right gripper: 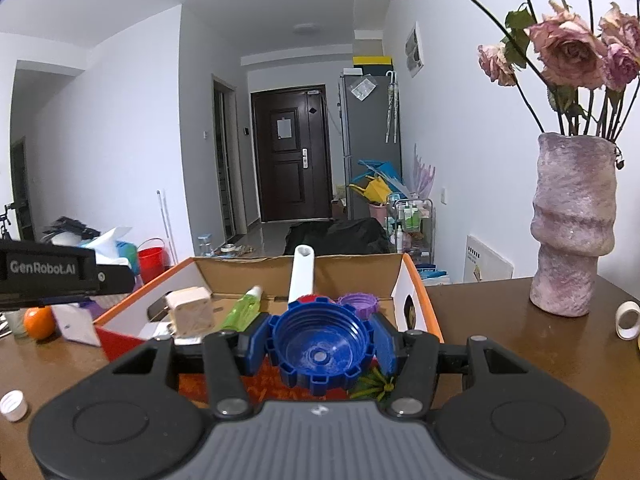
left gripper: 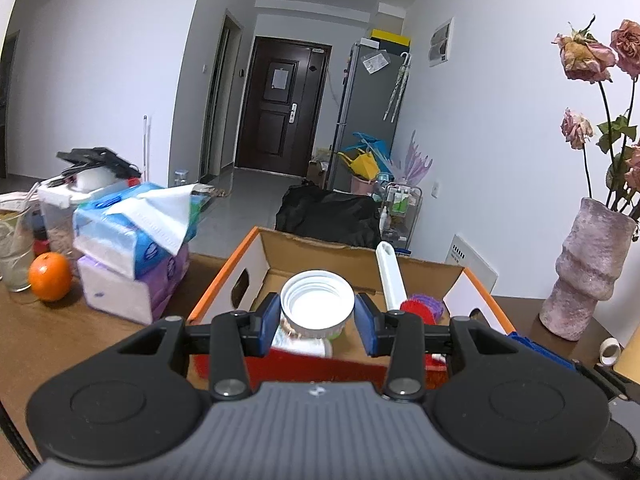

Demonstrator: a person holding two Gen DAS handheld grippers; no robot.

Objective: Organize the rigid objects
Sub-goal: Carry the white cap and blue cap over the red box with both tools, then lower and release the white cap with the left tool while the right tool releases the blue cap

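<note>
My left gripper [left gripper: 317,322] is shut on a white screw cap [left gripper: 317,304], held over the open cardboard box [left gripper: 256,256]. My right gripper [right gripper: 320,346] is shut on a large blue ribbed cap [right gripper: 320,348], held over the box's near edge [right gripper: 128,336]. Inside the box lie a white-handled brush [right gripper: 301,276], a purple cap [right gripper: 358,304], a green bottle [right gripper: 242,308] and a pale wooden block [right gripper: 189,311]. The brush handle [left gripper: 390,276] and the purple cap [left gripper: 426,304] also show in the left wrist view. The left gripper's body [right gripper: 48,274] shows at the left of the right wrist view.
Tissue packs [left gripper: 132,248], an orange [left gripper: 50,276] and a glass [left gripper: 14,256] stand on the wooden table [left gripper: 60,340] left of the box. A pink vase of dried roses [right gripper: 572,224] and a tape roll [right gripper: 626,320] stand to the right. A small white cap [right gripper: 14,405] lies front left.
</note>
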